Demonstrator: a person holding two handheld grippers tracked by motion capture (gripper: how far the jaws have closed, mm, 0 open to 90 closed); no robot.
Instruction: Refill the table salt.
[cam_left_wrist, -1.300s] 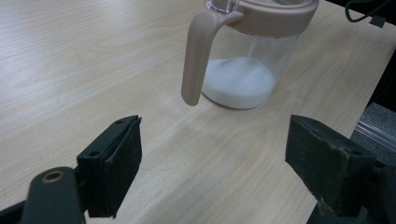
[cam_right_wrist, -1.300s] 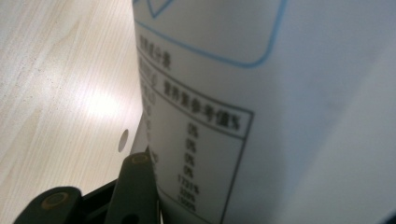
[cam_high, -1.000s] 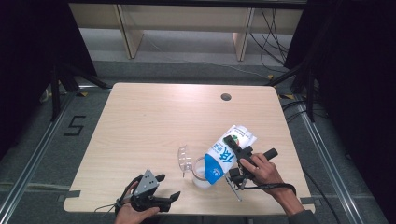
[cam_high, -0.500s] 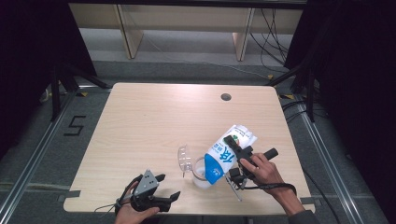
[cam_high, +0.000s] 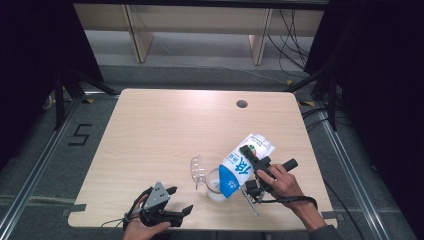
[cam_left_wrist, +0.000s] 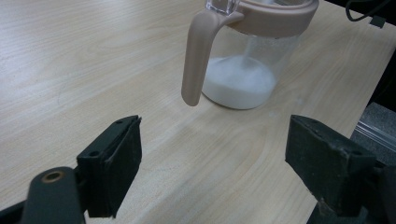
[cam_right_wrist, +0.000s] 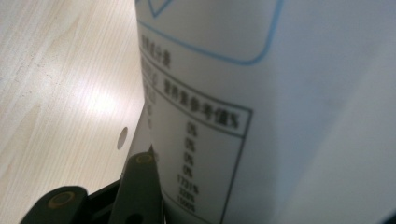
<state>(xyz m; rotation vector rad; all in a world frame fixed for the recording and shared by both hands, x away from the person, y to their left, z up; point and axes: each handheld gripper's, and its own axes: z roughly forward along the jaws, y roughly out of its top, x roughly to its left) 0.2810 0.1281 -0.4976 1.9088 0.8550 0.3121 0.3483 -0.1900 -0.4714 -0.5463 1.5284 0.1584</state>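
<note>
A blue and white bag (cam_high: 239, 167) is tipped mouth-down over a clear jug (cam_high: 214, 189) near the table's front edge. My right gripper (cam_high: 254, 161) is shut on the bag's side. In the right gripper view the bag's printed white face (cam_right_wrist: 280, 93) looms close, with one black finger (cam_right_wrist: 140, 186) pressed against it. The jug (cam_left_wrist: 243, 70) has a pink rim and handle (cam_left_wrist: 195, 60) and holds white powder (cam_left_wrist: 238, 81) at its bottom. Its clear lid (cam_high: 197, 169) stands flipped up. My left gripper (cam_high: 180, 200) rests open at the front left, and its view looks at the jug past wide-apart jaws (cam_left_wrist: 215, 168).
The light wooden table (cam_high: 175, 130) has a round cable hole (cam_high: 242, 104) at the back right. Dark floor and metal rails surround it, and shelf legs stand beyond the far edge. The table's right edge lies close behind the jug in the left gripper view.
</note>
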